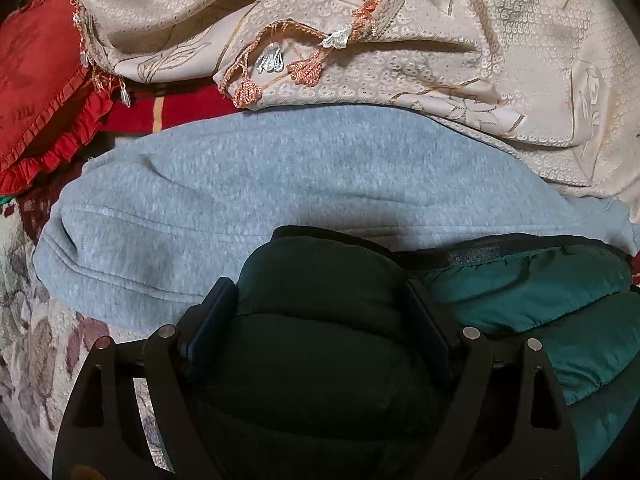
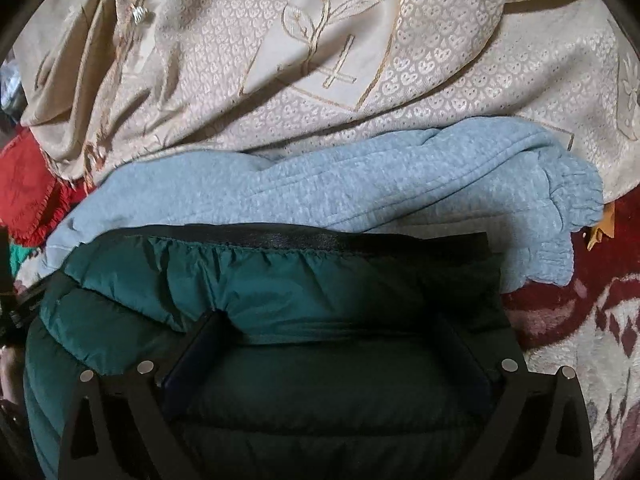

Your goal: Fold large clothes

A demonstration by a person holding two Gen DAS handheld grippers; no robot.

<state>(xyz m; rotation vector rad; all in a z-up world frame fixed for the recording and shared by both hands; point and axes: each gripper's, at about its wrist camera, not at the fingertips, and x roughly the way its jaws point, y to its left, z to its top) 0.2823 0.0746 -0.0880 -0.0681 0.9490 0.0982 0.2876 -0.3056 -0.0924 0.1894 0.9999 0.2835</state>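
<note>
A dark green puffer jacket (image 1: pixel 540 308) with a black trim edge lies folded in front of both grippers; it also shows in the right wrist view (image 2: pixel 224 280). My left gripper (image 1: pixel 320 292) is shut on a thick fold of the jacket, its fingers (image 1: pixel 212 320) pressed against the padding. My right gripper (image 2: pixel 332 324) is shut on another fold of the jacket. A light grey-blue sweatshirt (image 1: pixel 280 184) lies folded just beyond the jacket, partly under it; in the right wrist view (image 2: pixel 380 188) its cuffed sleeve points right.
A beige patterned cloth (image 1: pixel 480 60) with orange tassels is heaped behind the clothes, also in the right wrist view (image 2: pixel 280 60). A red frilled cushion (image 1: pixel 44 92) sits far left. A floral red and cream carpet (image 2: pixel 580 320) lies underneath.
</note>
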